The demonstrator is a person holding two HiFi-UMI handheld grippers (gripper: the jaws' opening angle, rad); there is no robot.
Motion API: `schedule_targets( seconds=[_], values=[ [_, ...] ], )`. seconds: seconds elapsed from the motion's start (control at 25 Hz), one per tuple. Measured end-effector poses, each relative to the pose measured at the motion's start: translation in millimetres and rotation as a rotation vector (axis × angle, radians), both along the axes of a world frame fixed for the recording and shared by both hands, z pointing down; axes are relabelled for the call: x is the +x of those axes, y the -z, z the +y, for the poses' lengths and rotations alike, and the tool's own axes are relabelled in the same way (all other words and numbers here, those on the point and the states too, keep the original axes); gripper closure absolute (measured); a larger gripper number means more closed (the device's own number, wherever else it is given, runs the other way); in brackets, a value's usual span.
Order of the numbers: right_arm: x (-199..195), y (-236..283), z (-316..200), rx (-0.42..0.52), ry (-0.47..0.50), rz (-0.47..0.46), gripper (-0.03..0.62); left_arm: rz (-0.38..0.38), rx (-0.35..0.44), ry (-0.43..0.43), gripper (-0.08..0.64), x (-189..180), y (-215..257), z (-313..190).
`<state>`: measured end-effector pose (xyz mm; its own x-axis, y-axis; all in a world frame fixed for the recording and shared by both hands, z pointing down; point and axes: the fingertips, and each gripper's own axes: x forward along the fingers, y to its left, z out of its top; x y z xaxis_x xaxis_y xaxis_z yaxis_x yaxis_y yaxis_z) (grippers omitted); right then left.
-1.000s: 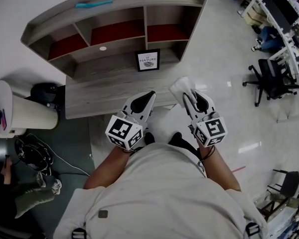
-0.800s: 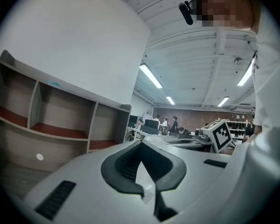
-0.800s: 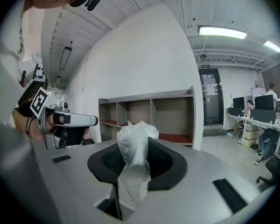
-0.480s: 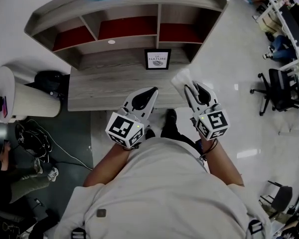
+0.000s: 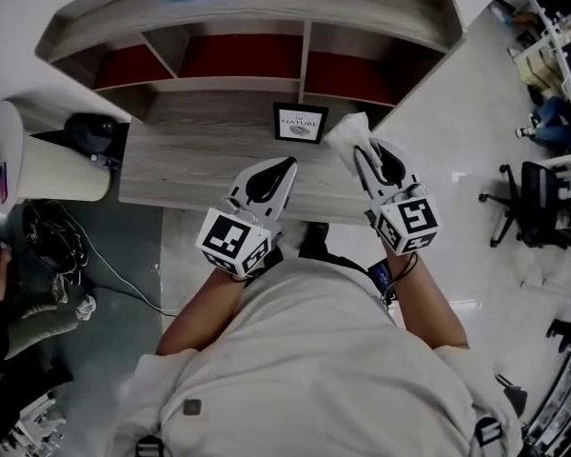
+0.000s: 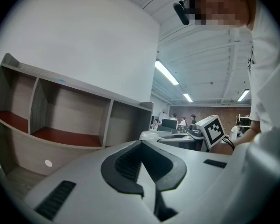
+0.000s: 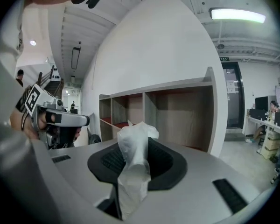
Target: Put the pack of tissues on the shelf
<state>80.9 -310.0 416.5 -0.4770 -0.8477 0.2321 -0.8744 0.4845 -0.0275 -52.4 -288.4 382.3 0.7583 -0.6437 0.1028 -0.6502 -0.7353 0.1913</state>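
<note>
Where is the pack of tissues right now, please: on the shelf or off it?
Off it: the pack of tissues is clamped between the right gripper's jaws, short of the shelf.

Wall: plain white point(image 5: 19, 17), dead ahead of both grippers, behind the furniture.
Shelf: grey wood point(image 5: 219, 84), red-lined compartments, just beyond the left gripper point(image 5: 285, 166).
Tabletop: grey wood grain point(image 5: 190, 165), under both gripper tips.
Floor: glossy pale tile point(image 5: 457, 188), right of the right gripper point(image 5: 364, 152).
Office chair: black point(image 5: 533, 203), well right of the right gripper.
Light: ceiling strip lights point(image 6: 166, 72) glowing overhead.
</note>
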Motion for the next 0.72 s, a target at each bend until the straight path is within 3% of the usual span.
schedule_targets(
  seconds=[0.48,0.72],
  values=[
    [40,-24,-96,-0.024,0.047,-0.001,0.471,-0.053,-0.028,0.066,0.545,43,-24,-75],
    [40,-47,-136,-0.039,0.077,0.024,0.471,-0.070,-0.046,0.087,0.545,55,-38,-101]
  ],
)
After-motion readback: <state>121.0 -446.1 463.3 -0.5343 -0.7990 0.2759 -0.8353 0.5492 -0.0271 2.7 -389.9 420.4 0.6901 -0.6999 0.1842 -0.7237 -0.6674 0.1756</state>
